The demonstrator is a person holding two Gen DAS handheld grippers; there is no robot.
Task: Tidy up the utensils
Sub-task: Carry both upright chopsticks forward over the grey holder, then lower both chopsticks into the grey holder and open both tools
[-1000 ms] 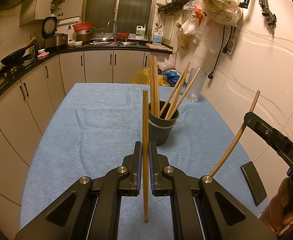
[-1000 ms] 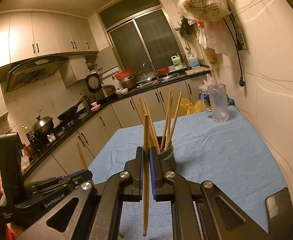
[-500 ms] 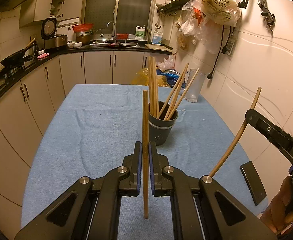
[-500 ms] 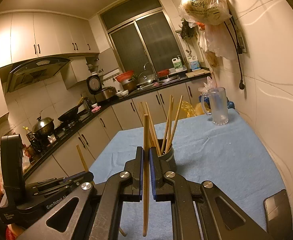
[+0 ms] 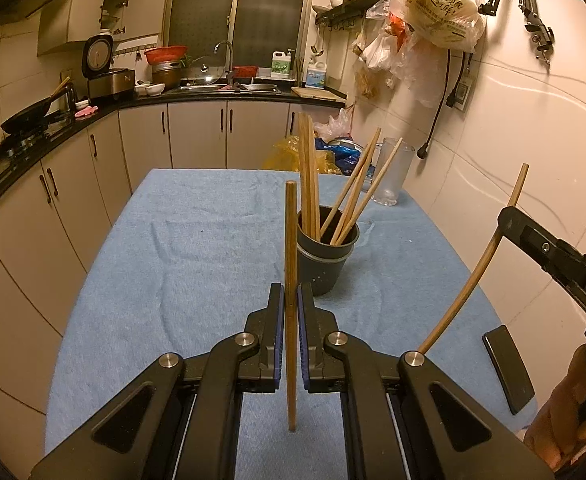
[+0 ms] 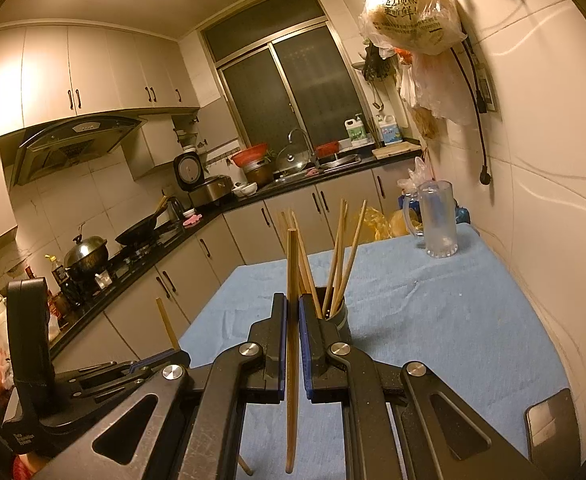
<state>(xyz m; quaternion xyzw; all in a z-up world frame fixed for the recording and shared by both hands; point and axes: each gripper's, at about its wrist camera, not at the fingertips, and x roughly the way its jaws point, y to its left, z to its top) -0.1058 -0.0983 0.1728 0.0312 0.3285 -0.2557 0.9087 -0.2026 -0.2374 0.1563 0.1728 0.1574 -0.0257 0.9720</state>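
A dark grey cup [image 5: 325, 260] stands on the blue-clothed table [image 5: 197, 248] and holds several wooden chopsticks [image 5: 309, 176]. My left gripper [image 5: 290, 292] is shut on one upright chopstick [image 5: 291, 240], just in front of the cup. My right gripper [image 6: 291, 304] is shut on another upright chopstick [image 6: 292, 280], also just short of the cup [image 6: 339, 316]. In the left wrist view the right gripper's chopstick [image 5: 473, 276] shows at the right. In the right wrist view the left gripper's chopstick [image 6: 167, 326] shows at the lower left.
A clear glass mug [image 5: 391, 176] stands at the table's far right corner. A black phone [image 5: 507, 368] lies on the near right edge of the table. The white wall runs close along the right. Kitchen counters and cabinets lie left and behind.
Both grippers have risen a little and tilted, each keeping its chopstick. The cup sits slightly lower in the right wrist view.
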